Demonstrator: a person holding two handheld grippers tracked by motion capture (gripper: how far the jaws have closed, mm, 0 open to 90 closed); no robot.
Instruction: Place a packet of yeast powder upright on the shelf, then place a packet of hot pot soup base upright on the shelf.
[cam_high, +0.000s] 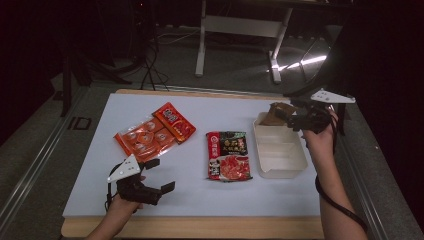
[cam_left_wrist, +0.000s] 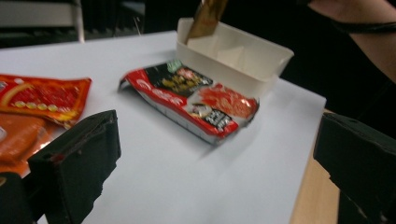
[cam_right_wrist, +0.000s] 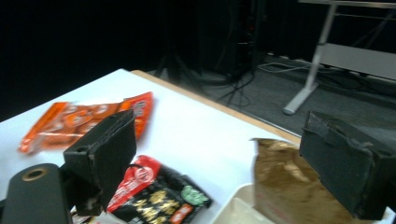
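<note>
Right gripper (cam_high: 292, 116): fingers released, spread beside the brown pouch (cam_high: 276, 113); pouch stands in the white tray (cam_high: 280, 172) at its far end; left gripper (cam_high: 161, 175): fingers released over the worktop (cam_high: 210, 197); pack lettering unreadable.

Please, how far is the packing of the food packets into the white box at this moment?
Done: one brown packet stands in the far end of the white box. In hand: nothing; the right gripper is open beside that packet, and the left gripper is open over the table. Left: the red-and-black packet and two orange packets lie outside the box.
</note>
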